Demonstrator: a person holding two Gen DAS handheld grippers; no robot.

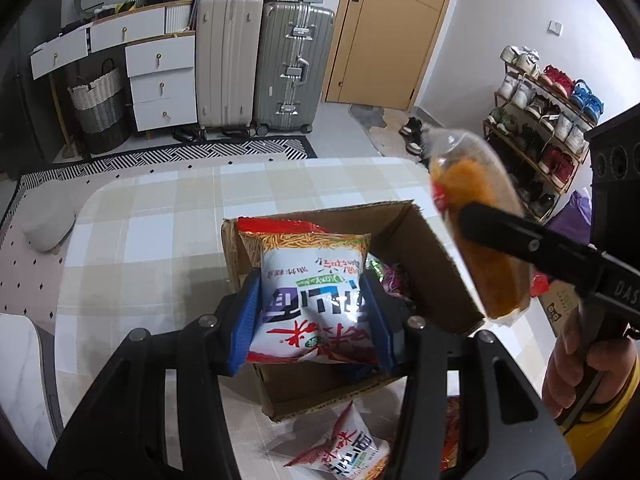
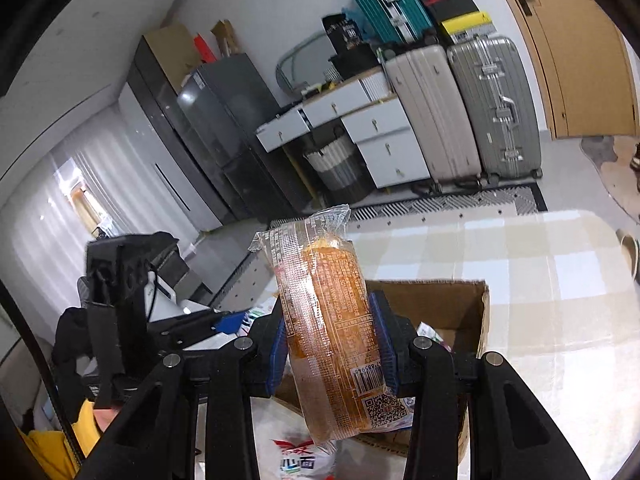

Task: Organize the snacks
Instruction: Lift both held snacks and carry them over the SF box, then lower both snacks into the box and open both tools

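My left gripper (image 1: pixel 310 312) is shut on a white and red noodle snack bag (image 1: pixel 312 288) and holds it over the open cardboard box (image 1: pixel 436 264) on the checked tablecloth. My right gripper (image 2: pixel 332 340) is shut on a clear-wrapped orange cake (image 2: pixel 332 328), held upright above the box (image 2: pixel 452 308). The cake (image 1: pixel 480 224) and the right gripper's finger (image 1: pixel 520 244) show at the right of the left wrist view, beside the box. Some wrapped snacks (image 1: pixel 390 276) lie inside the box.
Another noodle bag (image 1: pixel 344 448) lies on the table (image 1: pixel 160 216) in front of the box. Suitcases (image 1: pixel 264 64), a white drawer unit (image 1: pixel 160 80), a basket and a shoe rack (image 1: pixel 540 128) stand beyond the table. A grey stool (image 1: pixel 46 216) is at the left.
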